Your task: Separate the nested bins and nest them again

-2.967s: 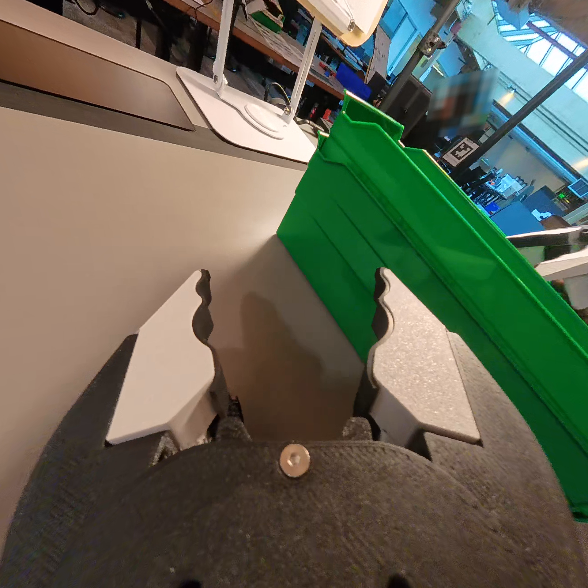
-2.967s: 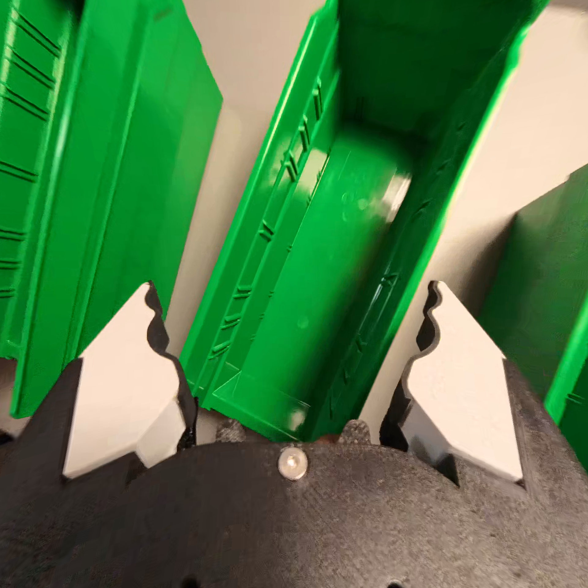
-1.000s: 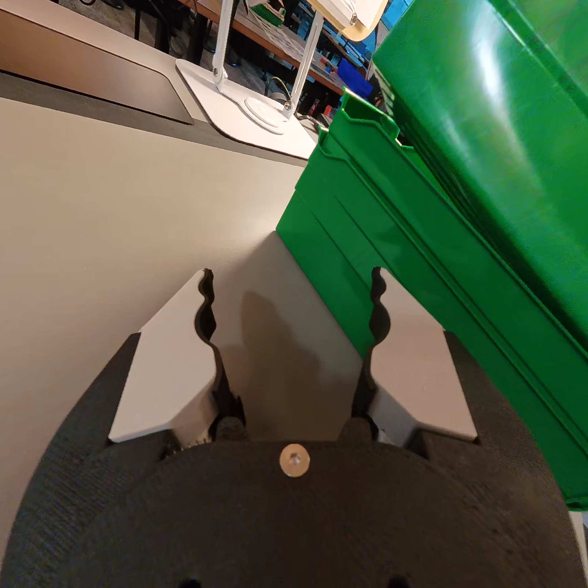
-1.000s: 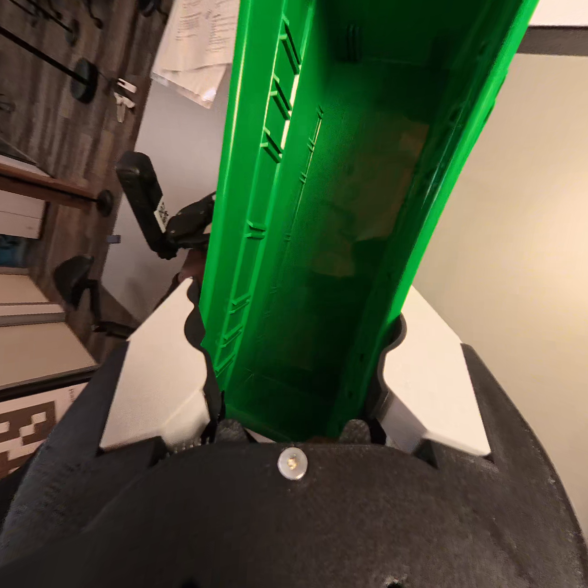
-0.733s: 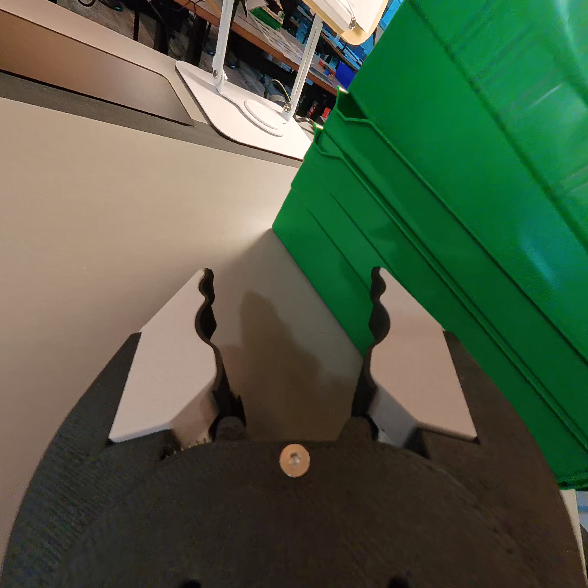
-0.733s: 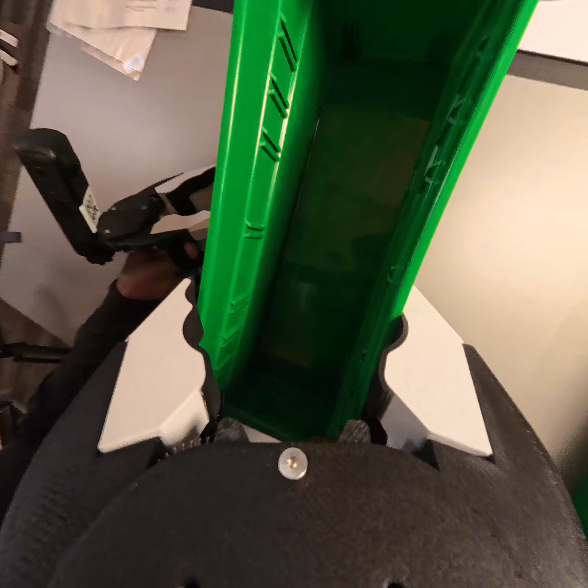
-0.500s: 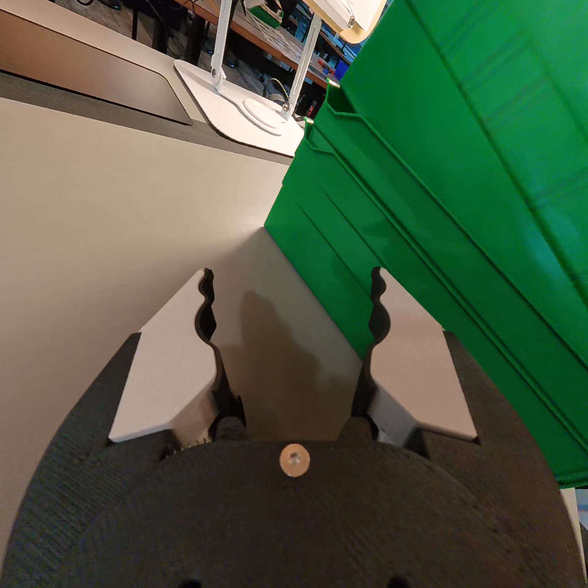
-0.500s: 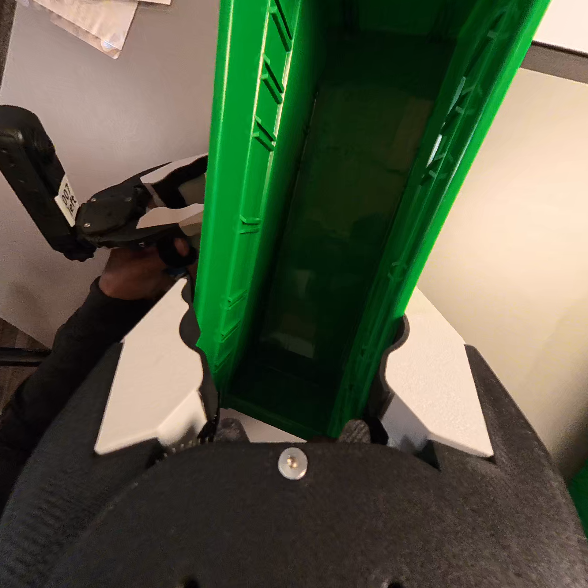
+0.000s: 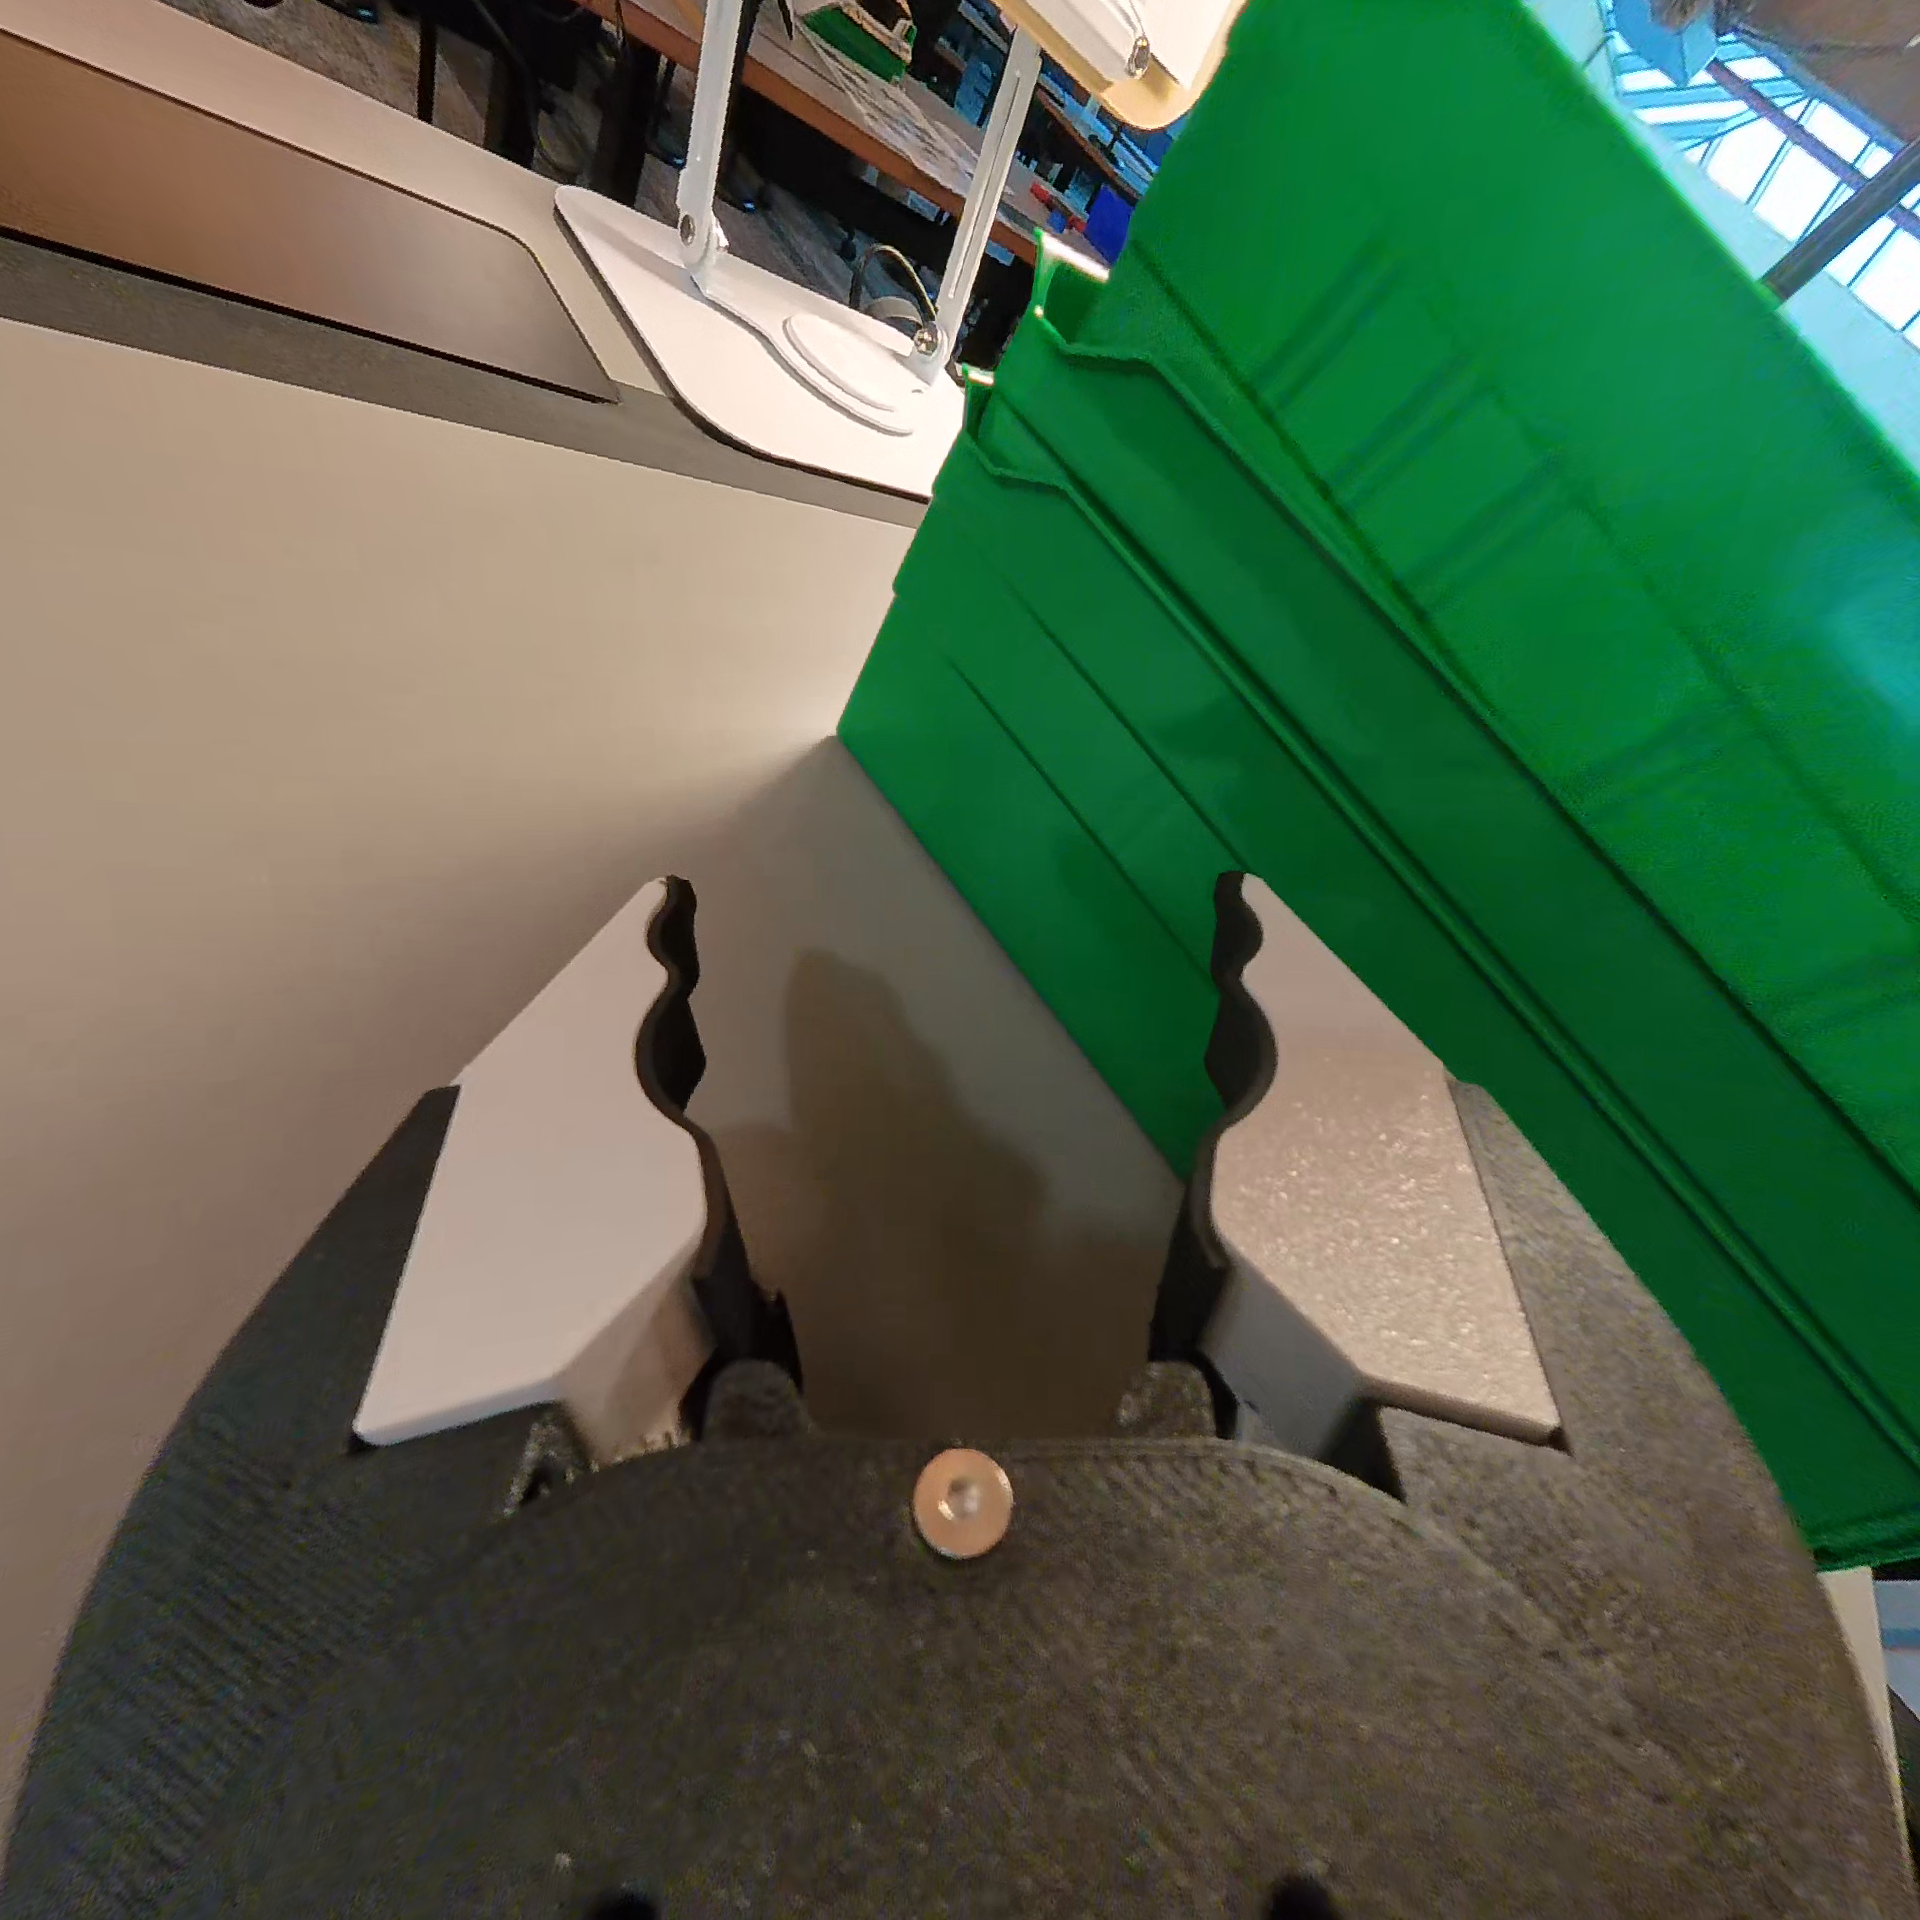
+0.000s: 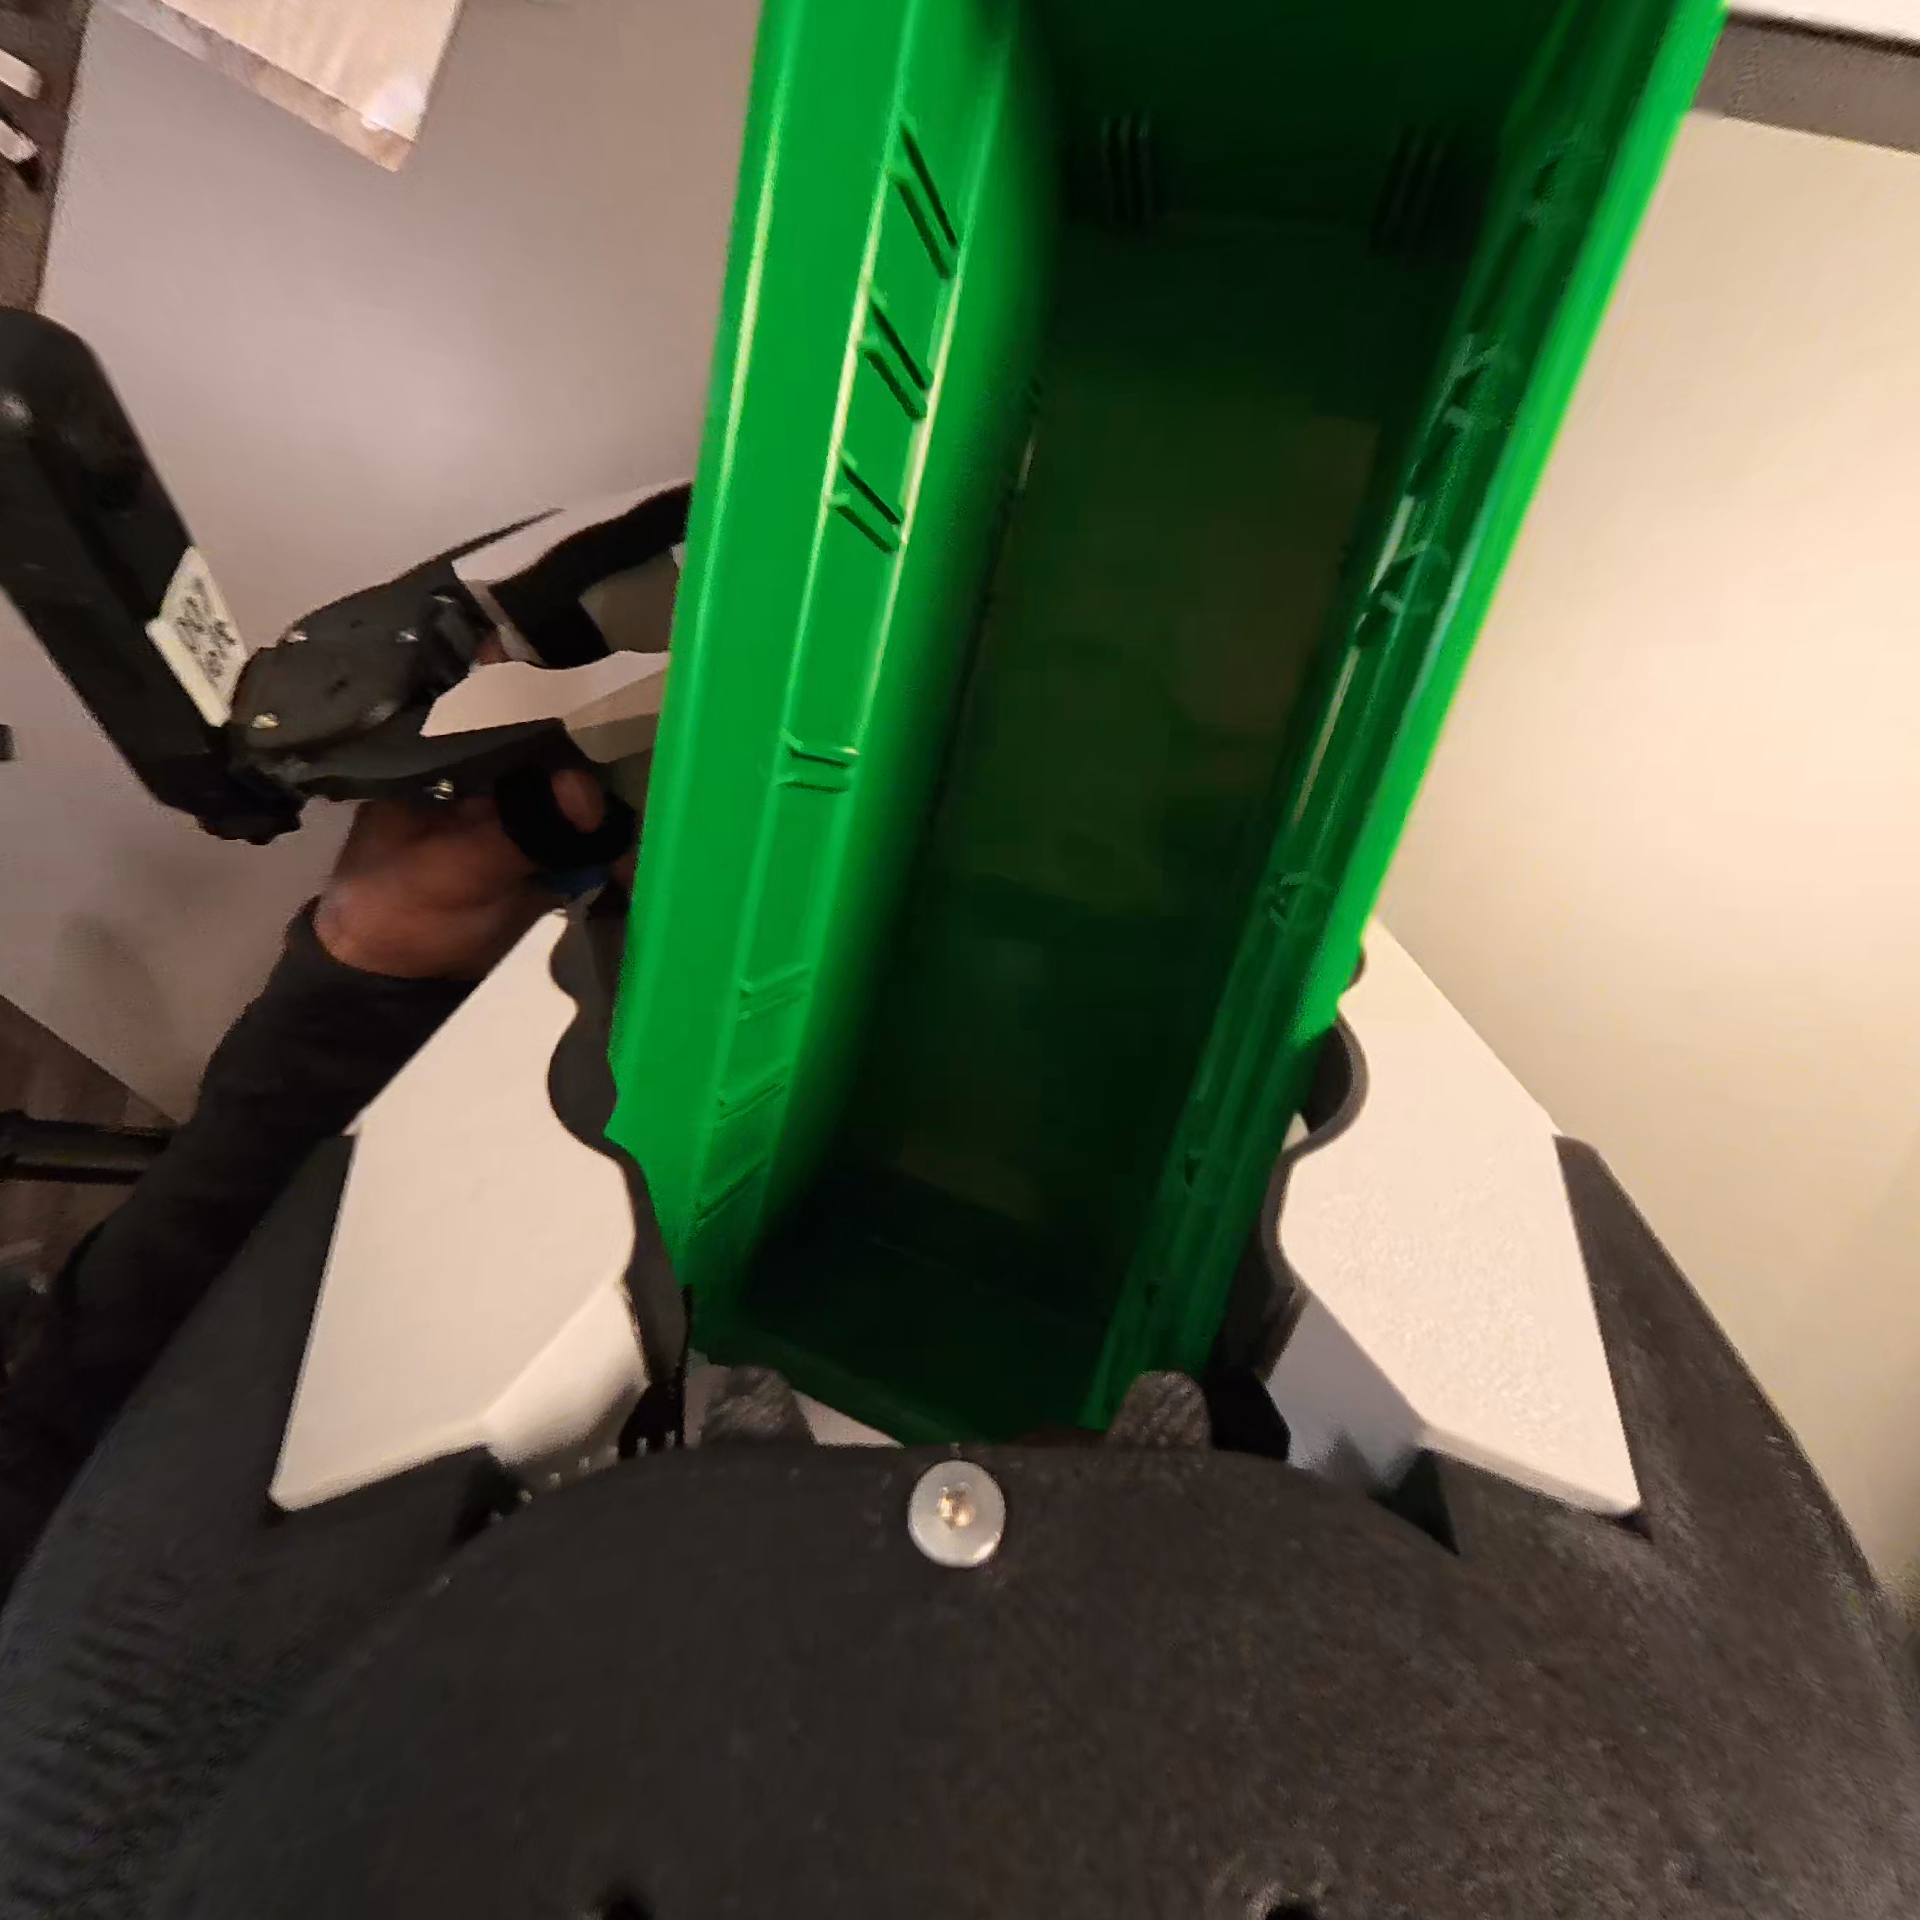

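- Right gripper (image 10: 961, 1060): fingers pinched the green bin (image 10: 1091, 727) across its width, held above the table (image 10: 1662, 623).
- Left gripper (image 9: 951, 904): fingers spread, empty, beside the nested bins (image 9: 1143, 727).

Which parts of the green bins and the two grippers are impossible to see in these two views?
- Left wrist view: inside of the stacked green bins, covered by the carried green bin; its top is cut off.
- Right wrist view: left gripper fingertips, behind the bin wall.
- Right wrist view: table under the bin, hidden.
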{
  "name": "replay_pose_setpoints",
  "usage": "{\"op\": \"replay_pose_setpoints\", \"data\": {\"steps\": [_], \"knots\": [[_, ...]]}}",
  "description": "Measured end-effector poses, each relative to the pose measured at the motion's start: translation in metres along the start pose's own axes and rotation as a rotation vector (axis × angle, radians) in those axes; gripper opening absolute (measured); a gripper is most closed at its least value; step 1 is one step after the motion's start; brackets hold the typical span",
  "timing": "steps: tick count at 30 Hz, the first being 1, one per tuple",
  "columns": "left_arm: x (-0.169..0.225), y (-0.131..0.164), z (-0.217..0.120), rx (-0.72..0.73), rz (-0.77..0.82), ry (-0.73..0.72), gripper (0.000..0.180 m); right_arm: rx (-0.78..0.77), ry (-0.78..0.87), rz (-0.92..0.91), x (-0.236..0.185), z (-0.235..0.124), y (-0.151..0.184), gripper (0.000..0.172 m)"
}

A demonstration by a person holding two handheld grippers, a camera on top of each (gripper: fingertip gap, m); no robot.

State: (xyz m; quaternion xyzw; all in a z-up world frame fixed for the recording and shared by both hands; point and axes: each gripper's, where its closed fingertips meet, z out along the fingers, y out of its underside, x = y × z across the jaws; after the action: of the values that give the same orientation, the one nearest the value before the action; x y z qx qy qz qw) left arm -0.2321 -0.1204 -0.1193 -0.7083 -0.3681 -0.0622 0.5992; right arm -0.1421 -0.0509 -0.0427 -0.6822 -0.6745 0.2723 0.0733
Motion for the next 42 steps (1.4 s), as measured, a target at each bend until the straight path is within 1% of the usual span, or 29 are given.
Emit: {"op": "replay_pose_setpoints", "data": {"steps": [4, 8, 10, 12, 14, 16, 18, 21, 23, 25, 27, 29, 32, 34, 36, 39, 42], "knots": [[0.002, 0.001, 0.000, -0.003, 0.008, 0.006, 0.101, 0.039, -0.086, -0.006, -0.011, -0.009, -0.001, 0.137], [0.009, 0.000, 0.001, 0.010, -0.022, 0.055, 0.101, 0.083, -0.137, -0.025, -0.010, -0.021, 0.004, 0.131], [0.020, 0.002, 0.003, 0.009, -0.053, 0.111, 0.102, 0.083, -0.141, -0.023, -0.003, -0.020, 0.007, 0.127], [0.030, 0.004, 0.005, 0.013, -0.048, 0.144, 0.102, 0.088, -0.158, -0.004, 0.003, -0.016, 0.007, 0.123], [0.037, 0.005, 0.006, 0.018, -0.031, 0.160, 0.101, 0.066, -0.189, 0.004, 0.002, -0.005, 0.012, 0.122], [0.038, 0.004, 0.006, 0.035, -0.033, 0.160, 0.094, 0.067, -0.236, 0.029, -0.001, 0.000, 0.015, 0.121], [0.038, 0.005, 0.006, 0.028, -0.045, 0.166, 0.095, 0.077, -0.252, 0.026, -0.001, 0.000, 0.015, 0.121], [0.037, 0.005, 0.007, 0.023, -0.059, 0.168, 0.096, 0.124, -0.294, 0.010, -0.005, -0.013, 0.015, 0.122], [0.037, 0.005, 0.007, 0.027, -0.057, 0.167, 0.096, 0.174, -0.332, -0.002, -0.005, -0.031, 0.018, 0.121], [0.040, 0.005, 0.008, 0.028, -0.062, 0.174, 0.094, 0.225, -0.342, -0.015, 0.005, -0.053, 0.025, 0.121], [0.043, 0.008, 0.010, 0.011, -0.054, 0.183, 0.095, 0.282, -0.309, -0.016, 0.031, -0.077, 0.034, 0.121], [0.044, 0.010, 0.010, 0.005, -0.035, 0.183, 0.098, 0.340, -0.227, 0.007, 0.075, -0.103, 0.043, 0.121], [0.041, 0.008, 0.008, 0.011, -0.046, 0.180, 0.101, 0.395, 0.019, 0.063, 0.173, -0.143, 0.064, 0.124], [0.039, 0.006, 0.007, 0.019, -0.063, 0.180, 0.100, 0.380, 0.161, 0.111, 0.233, -0.162, 0.085, 0.129], [0.038, 0.006, 0.007, 0.020, -0.070, 0.180, 0.100, 0.322, 0.220, 0.148, 0.271, -0.166, 0.108, 0.135], [0.038, 0.007, 0.008, 0.014, -0.067, 0.180, 0.100, 0.208, 0.255, 0.149, 0.297, -0.154, 0.134, 0.143], [0.037, 0.007, 0.007, 0.016, -0.075, 0.178, 0.100, 0.135, 0.273, 0.147, 0.311, -0.142, 0.143, 0.151]]}}
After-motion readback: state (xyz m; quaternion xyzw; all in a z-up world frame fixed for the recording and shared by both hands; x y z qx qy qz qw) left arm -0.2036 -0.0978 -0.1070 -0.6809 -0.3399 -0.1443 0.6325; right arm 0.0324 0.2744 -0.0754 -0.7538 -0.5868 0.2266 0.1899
